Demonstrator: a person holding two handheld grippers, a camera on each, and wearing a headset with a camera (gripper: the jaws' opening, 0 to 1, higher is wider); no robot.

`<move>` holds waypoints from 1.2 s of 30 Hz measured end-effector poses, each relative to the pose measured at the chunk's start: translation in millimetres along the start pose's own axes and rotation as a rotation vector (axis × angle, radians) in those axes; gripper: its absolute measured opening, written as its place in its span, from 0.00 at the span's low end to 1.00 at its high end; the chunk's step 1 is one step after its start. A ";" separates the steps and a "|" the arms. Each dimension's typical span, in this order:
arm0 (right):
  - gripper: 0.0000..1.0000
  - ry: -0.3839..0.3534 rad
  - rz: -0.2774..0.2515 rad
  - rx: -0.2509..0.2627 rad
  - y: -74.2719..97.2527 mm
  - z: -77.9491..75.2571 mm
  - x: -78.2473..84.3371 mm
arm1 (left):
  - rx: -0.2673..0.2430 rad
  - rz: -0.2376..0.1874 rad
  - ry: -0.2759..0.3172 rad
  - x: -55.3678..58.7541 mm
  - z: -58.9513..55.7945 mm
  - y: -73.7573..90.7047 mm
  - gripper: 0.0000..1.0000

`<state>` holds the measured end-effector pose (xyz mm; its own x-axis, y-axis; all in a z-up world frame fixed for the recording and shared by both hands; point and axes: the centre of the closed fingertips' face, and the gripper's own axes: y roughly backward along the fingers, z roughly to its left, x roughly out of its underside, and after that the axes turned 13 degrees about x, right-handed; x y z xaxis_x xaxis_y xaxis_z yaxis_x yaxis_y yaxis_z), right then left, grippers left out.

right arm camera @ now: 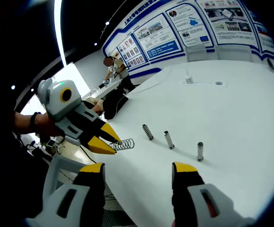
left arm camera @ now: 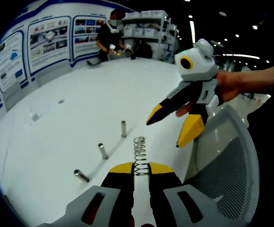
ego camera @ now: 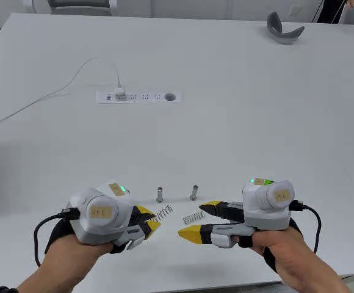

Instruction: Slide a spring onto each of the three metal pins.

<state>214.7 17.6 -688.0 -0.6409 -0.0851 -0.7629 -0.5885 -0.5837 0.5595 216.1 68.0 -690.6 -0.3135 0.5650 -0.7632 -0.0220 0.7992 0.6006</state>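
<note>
Left gripper (ego camera: 152, 221) at 7 o'clock in the head view, jaws pinched on one end of the held spring (ego camera: 164, 212), the rest of the coil projecting past the tips toward 2 o'clock. Right gripper (right arm camera: 138, 166) at 5 o'clock in the head view, jaws spread wide, nothing between them. Loose spring (ego camera: 193, 217) flat on the white table (ego camera: 256, 134), between the two grippers and just beside the right gripper's tips. In the left gripper view, three pins in a row to the 10 o'clock side of the held coil: near pin (left arm camera: 81, 176), middle pin (left arm camera: 102, 151) and far pin (left arm camera: 123, 128), well apart from one another. All apparently bare metal, the near one too close to the view's edge for certainty. In the head view, two of these pins at 12 o'clock of the springs, near them but not touching. Power strip (ego camera: 139, 96) farther off at 12 o'clock, well apart from the work. Progress, as judged: no spring seated on any pin; first spring gripped and near the row, not yet lined up over a pin top. Remaining, as judged: all three placements, starting with the held spring, then the loose one.
</note>
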 end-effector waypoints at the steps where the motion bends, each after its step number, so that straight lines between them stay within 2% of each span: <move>1: 0.57 -0.003 -0.004 -0.007 -0.5 1.0 -1.5 | 0.005 0.001 -0.007 -0.8 -2.1 -0.8 0.11; 8: 0.48 -0.041 -0.009 -0.052 -2.2 8.0 -6.4 | 0.032 0.009 -0.034 -4.2 -12.9 -6.2 0.11; 10: 0.46 -0.081 0.003 -0.077 -3.4 11.3 -5.9 | 0.040 0.010 -0.044 -5.6 -16.1 -7.9 0.11; 18: 0.35 -0.167 0.010 -0.139 -5.0 21.6 -3.8 | 0.071 0.006 -0.063 -11.8 -25.9 -14.3 0.11; 25: 0.26 -0.188 0.021 -0.169 -1.4 27.9 -1.3 | 0.097 0.012 -0.083 -14.5 -33.0 -17.0 0.11; 36: 0.21 -0.212 0.014 -0.174 3.7 26.6 -4.1 | 0.112 0.019 -0.100 -15.9 -35.6 -18.0 0.11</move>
<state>202.1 37.3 -674.2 -0.7479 0.0660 -0.6605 -0.4970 -0.7152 0.4914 187.6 37.4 -680.8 -0.2169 0.5936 -0.7750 0.0906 0.8027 0.5894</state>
